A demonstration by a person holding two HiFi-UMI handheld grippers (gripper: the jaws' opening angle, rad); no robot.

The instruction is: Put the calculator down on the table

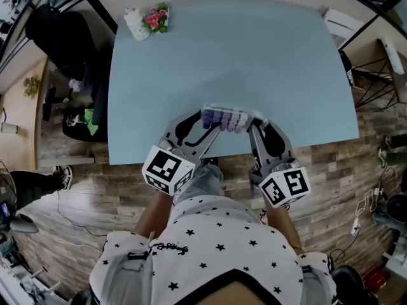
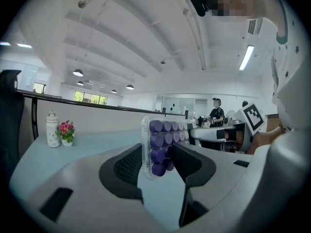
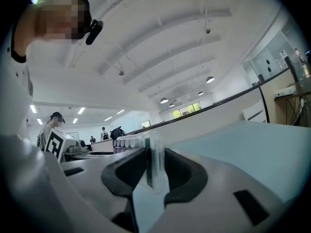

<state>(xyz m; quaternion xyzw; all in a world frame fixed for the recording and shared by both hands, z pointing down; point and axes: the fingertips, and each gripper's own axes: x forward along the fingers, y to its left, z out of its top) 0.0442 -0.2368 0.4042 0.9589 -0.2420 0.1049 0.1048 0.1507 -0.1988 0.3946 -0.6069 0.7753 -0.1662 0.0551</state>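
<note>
You hold the calculator [image 1: 227,117], a clear-cased one with purple keys, on its edge between both claws, over the near part of the pale blue bench [image 1: 222,56]. Whether it touches the bench cannot be told. Your left claw [image 1: 206,124] is clamped on its left end, with the pads against the case and the keys. Your right claw [image 1: 254,124] is clamped on its right end. At the bench's far left corner, well apart, a white jar [image 1: 135,24] stands just beside a small pot of pink flowers [image 1: 157,19].
</note>
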